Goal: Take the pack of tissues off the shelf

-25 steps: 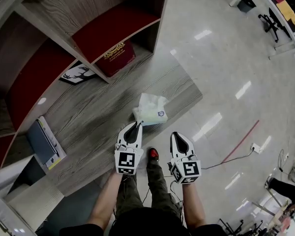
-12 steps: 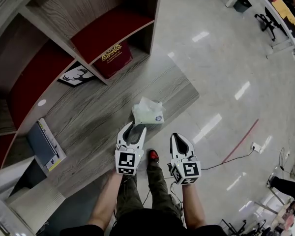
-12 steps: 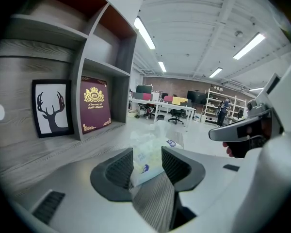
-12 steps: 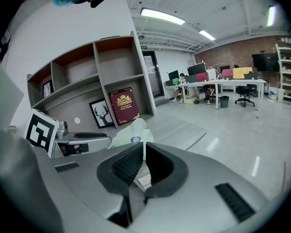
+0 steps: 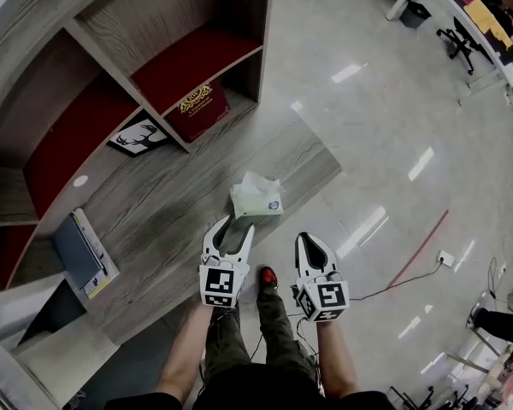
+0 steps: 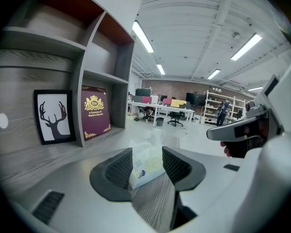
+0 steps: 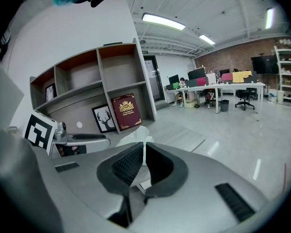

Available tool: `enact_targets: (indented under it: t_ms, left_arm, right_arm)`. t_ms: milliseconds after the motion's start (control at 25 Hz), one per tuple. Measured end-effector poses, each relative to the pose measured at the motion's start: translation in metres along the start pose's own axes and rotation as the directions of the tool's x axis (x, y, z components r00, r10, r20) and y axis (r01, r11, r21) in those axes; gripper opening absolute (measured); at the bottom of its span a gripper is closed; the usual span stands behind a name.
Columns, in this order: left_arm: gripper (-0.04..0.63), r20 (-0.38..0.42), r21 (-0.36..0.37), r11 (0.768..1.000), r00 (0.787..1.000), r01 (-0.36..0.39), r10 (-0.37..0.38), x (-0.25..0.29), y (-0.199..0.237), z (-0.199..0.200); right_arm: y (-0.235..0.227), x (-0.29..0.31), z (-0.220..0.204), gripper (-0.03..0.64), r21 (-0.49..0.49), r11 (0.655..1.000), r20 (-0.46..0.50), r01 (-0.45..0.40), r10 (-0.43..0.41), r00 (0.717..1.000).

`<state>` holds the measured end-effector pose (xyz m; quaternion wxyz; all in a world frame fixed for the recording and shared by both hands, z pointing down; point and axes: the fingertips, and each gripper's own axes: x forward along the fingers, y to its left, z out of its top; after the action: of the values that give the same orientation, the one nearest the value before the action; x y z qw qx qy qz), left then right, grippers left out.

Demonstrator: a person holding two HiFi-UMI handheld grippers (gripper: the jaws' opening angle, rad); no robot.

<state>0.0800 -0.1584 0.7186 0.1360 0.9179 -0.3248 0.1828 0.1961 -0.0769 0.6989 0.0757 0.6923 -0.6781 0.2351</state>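
Shelving (image 5: pixel 111 67) of grey wood is filling the left of the head view. The pack of tissues (image 5: pixel 256 200) is lying on its low bottom board, close to the board's outer edge, where the glossy floor (image 5: pixel 385 143) is beginning. The left claw (image 5: pixel 239 225) is hovering just behind the pack with its jaws opening. The pack is sitting at the gap between their tips, and the pads are not pressing on it. The right claw (image 5: pixel 308 239) is hanging beside the left one, apart from the pack. Its jaws are pressed together and are pinching nothing. Farther back, a maroon book (image 5: pixel 198 108) is standing in a lower compartment, with a deer picture (image 5: pixel 141 135) just to its left. A blue folder (image 5: pixel 79 250) is lying on the board, well apart from the pack.
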Motion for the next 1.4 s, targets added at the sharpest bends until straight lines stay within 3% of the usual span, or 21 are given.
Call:
enact_targets:
  t_ms: [560,1400]
  left_arm:
    - [0.178,0.055,0.005,1.000,0.998,-0.008,0.008,-0.041,-0.011,0.055]
    - [0.054,0.227,0.053,0.993,0.969,-0.108,0.093,-0.144,-0.055,0.149]
  right_arm:
    - [0.020,-0.028,0.057,0.040,-0.037,0.999,0.108,-0.023,0.027,0.994]
    - [0.048,-0.119,0.148,0.040,-0.125,0.985,0.283,-0.118,0.150,0.947]
